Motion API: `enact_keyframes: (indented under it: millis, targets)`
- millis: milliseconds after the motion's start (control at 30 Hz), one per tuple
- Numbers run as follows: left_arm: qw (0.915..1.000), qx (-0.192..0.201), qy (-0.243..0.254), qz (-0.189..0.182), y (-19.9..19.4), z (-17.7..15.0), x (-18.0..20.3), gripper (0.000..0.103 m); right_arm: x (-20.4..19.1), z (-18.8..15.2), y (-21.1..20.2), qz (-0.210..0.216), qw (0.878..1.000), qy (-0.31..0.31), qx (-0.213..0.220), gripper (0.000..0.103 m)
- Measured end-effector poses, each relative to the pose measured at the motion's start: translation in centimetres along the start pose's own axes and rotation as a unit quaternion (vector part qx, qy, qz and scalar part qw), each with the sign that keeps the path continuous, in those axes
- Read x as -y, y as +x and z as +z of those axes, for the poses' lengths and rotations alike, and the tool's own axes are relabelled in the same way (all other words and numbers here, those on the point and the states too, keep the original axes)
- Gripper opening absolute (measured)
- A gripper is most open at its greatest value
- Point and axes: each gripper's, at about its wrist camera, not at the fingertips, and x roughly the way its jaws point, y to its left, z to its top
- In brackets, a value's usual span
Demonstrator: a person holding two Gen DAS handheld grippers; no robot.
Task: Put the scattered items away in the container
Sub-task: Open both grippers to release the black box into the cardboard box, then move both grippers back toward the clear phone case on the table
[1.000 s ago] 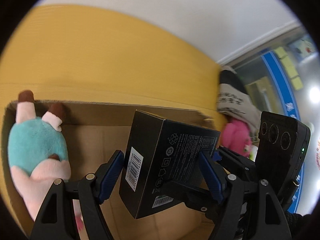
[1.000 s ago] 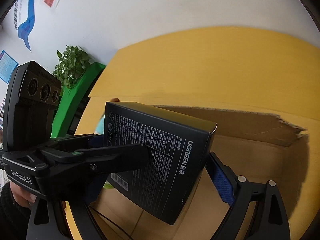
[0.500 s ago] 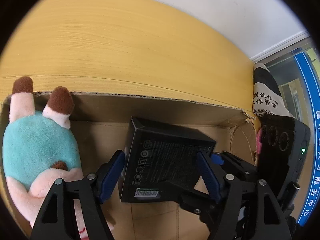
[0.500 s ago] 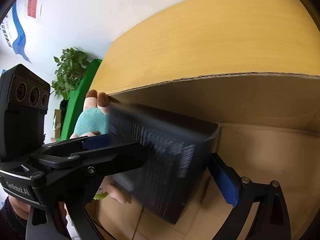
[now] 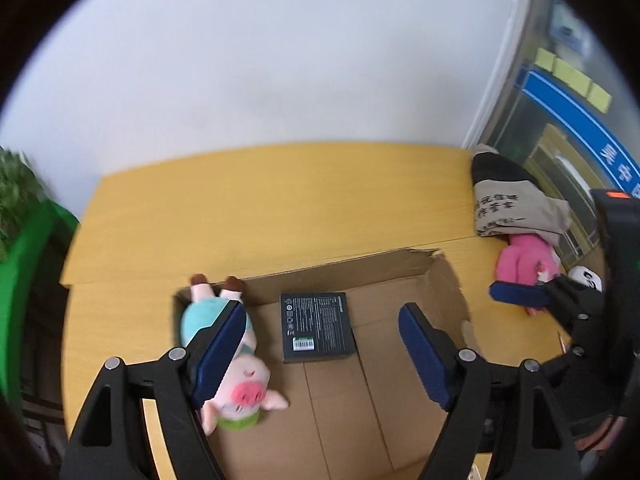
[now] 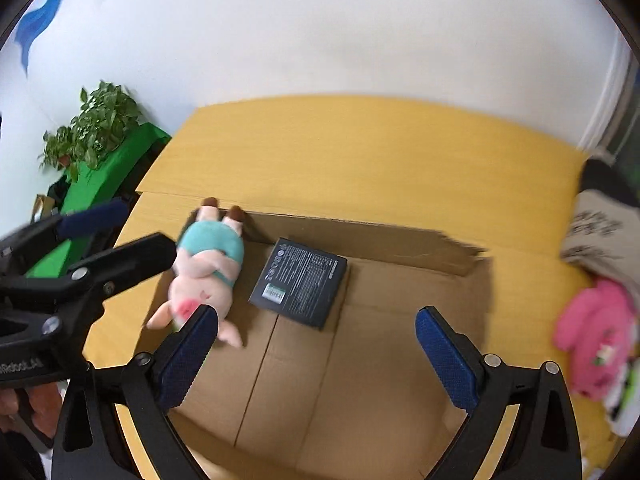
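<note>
cardboard box (image 5: 444, 280) sits open on the yellow table (image 5: 280, 208) in the left wrist view, the black box (image 5: 317, 326) flat on its floor at 12 o'clock from the left gripper (image 5: 324, 356), whose jaws are spread wide and empty; a plush pig (image 5: 236, 376) lies at 9 o'clock of it, a pink plush (image 5: 524, 268) outside at 3 o'clock

in the right wrist view the right gripper (image 6: 316, 356) is also spread and empty, black box (image 6: 299, 282) at 12 o'clock, plush pig (image 6: 208, 276) at 10 o'clock

No legible text on black box (image 5: 317, 327)
</note>
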Motion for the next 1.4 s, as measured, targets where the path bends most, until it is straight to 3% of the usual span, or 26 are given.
enact_keyframes:
  millis: [33, 67, 100, 133, 233, 267, 300, 333, 367, 433, 533, 733, 833, 967, 1033, 1167, 1300, 1400]
  targets:
    - [1.0, 0.004, -0.004, -0.003, -1.5, -0.4, 0.0, 0.077, -0.4, -0.7, -2.1, -0.012, 1.0, -0.011, 0.009, 0.096]
    - [0.9998, 0.011, -0.011, -0.014, -3.1, -0.9, -0.1, 0.053, -1.1, -1.5, -4.1, -0.023, 0.999, -0.021, 0.015, 0.062]
    - [0.9991, 0.015, -0.022, -0.032, -4.4, -1.2, 0.0, 0.026, -1.6, -2.1, -5.1, -0.022, 0.999, -0.02, 0.011, 0.008]
    - [0.9981, 0.01, -0.035, -0.05, -5.2, -1.7, -0.2, 0.007, -1.8, -2.6, -6.0, -0.015, 1.0, -0.01, 0.001, 0.003]
    - [0.997, 0.007, -0.055, -0.054, -7.7, -3.7, -0.4, 0.004, -2.4, -5.0, -9.3, -0.019, 1.0, 0.013, -0.001, 0.004]
    - [0.9973, 0.01, -0.053, -0.049, -8.5, -4.3, 0.0, 0.007, -3.0, -5.7, -10.4, -0.026, 1.0, 0.011, 0.006, 0.015]
    - [0.9976, 0.013, -0.053, -0.042, -9.4, -5.0, 0.3, 0.014, -3.6, -6.3, -11.1, -0.025, 1.0, 0.012, 0.01, 0.062]
    - [0.9979, 0.011, -0.053, -0.035, -9.9, -5.6, 0.6, 0.045, -3.9, -7.1, -12.0, -0.021, 1.0, 0.015, 0.015, 0.088]
    - [0.9981, 0.008, -0.053, -0.031, -10.2, -6.2, 1.2, 0.084, -4.1, -7.9, -13.1, -0.02, 0.999, 0.017, 0.028, 0.101]
    - [0.9978, 0.013, -0.058, -0.03, -11.2, -7.9, 1.5, 0.089, -4.3, -9.3, -14.4, -0.026, 0.998, 0.016, 0.048, 0.102]
    - [0.9953, -0.013, -0.075, -0.06, -11.3, -10.9, 1.8, 0.089, -2.7, -12.5, -14.3, -0.037, 0.999, 0.025, 0.03, 0.102]
    - [0.9881, -0.088, -0.099, -0.078, -9.0, -17.3, 2.5, 0.089, 3.7, -22.7, -10.4, -0.04, 0.994, 0.087, -0.055, 0.102]
    - [0.9811, -0.121, -0.109, -0.105, -7.1, -20.5, 3.8, 0.089, 6.1, -28.2, -6.6, -0.052, 0.988, 0.092, -0.11, 0.102]
    - [0.9727, -0.175, -0.106, -0.11, -3.0, -24.9, 5.6, 0.089, 7.8, -34.7, -1.3, -0.035, 0.979, 0.098, -0.174, 0.088]
    - [0.9673, -0.207, -0.106, -0.101, -0.5, -27.2, 6.6, 0.089, 8.2, -36.2, 0.6, -0.025, 0.976, 0.102, -0.19, 0.082]
    - [0.9578, -0.24, -0.112, -0.111, 4.0, -31.1, 8.3, 0.089, 8.5, -36.8, 2.5, -0.022, 0.977, 0.1, -0.187, 0.081]
    - [0.9463, -0.269, -0.149, -0.099, 7.6, -33.3, 8.4, 0.089, 8.7, -36.5, 3.7, -0.015, 0.981, 0.086, -0.175, 0.081]
    - [0.943, -0.274, -0.165, -0.091, 8.9, -34.2, 8.7, 0.089, 9.3, -36.4, 4.4, -0.022, 0.979, 0.086, -0.183, 0.081]
